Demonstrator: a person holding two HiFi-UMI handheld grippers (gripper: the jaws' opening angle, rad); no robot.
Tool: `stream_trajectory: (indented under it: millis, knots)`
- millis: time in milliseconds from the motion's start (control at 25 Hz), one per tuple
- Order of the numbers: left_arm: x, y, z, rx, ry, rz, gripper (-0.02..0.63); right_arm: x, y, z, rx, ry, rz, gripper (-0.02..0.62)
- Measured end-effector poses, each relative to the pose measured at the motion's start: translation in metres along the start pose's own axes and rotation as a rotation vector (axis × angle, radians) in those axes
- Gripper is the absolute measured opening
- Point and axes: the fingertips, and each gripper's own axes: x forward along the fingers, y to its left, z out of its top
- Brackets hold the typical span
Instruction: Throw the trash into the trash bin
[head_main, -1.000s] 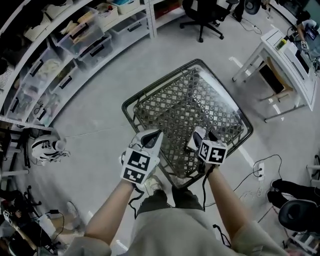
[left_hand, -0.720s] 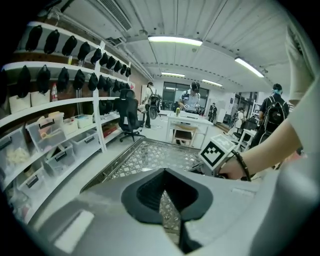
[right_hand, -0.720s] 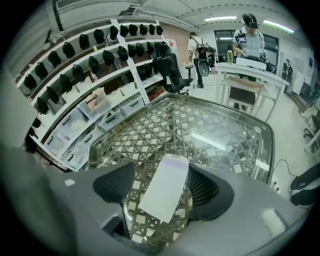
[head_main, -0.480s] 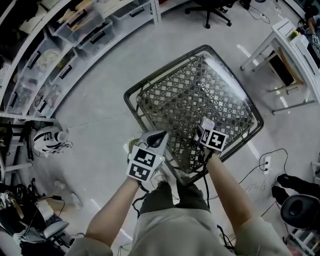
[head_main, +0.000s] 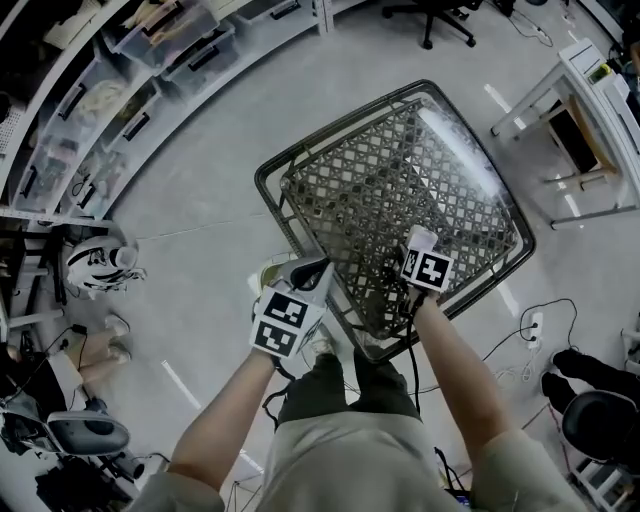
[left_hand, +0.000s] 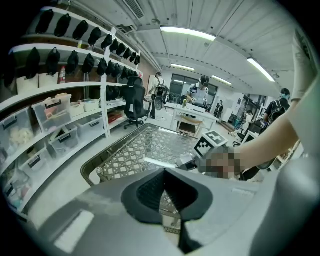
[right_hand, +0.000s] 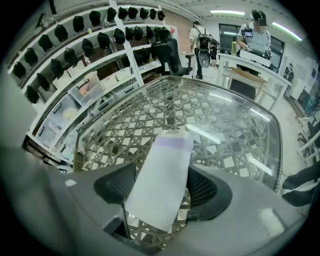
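Head view: we stand at the near corner of a dark, square trash bin (head_main: 264, 190) with open lattice walls, and we see only its own lattice through the mouth. Our right gripper (head_main: 416, 252) hangs over the bin's near part, inside the rim, clamped on a flat white paper packet (head_main: 421, 238). Our left gripper (head_main: 308, 270) sits just left of it, with its tips at the rim's near-left edge. Further left of that gripper, a broad strip of grey floor (head_main: 200, 230) runs between the rim and the white shelves of clear plastic storage boxes (head_main: 170, 40), which hold mixed goods too small to name. Right of the right gripper, beyond the rim, stands a white desk (head_main: 590, 100), with a black cable (head_main: 510, 335) on the floor near it.

Left gripper view: the left gripper's (left_hand: 165, 174) dark pads meet at their tips with nothing between them. Ahead lies the bin's rim (left_hand: 90, 167); ahead and to the right is the right gripper (left_hand: 190, 161), with the packet (left_hand: 160, 162) jutting out over the lattice.

Right gripper view: the right gripper (right_hand: 159, 192) pinches the packet (right_hand: 167, 160) between its pads. The packet's far end, crossed by a pale purple band, points out over the bin's lattice (right_hand: 225, 125). Left of it, past the rim, run the shelves (right_hand: 85, 85).
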Motion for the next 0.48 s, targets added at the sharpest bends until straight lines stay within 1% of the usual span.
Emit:
stream_trajectory:
  millis: [200,360,480]
  knots:
    - [-0.018,0.019,-0.001,-0.021,-0.017,0.046,0.002,-0.021,0.008,0.018,0.025,-0.055,0.045,0.316]
    - [-0.042,0.04,0.002,-0.038,-0.044,0.101,0.002,-0.054,0.029,0.038,0.041,-0.118,0.132,0.316]
    - [-0.066,0.055,0.006,-0.058,-0.074,0.147,0.002,-0.083,0.054,0.052,0.018,-0.161,0.205,0.316]
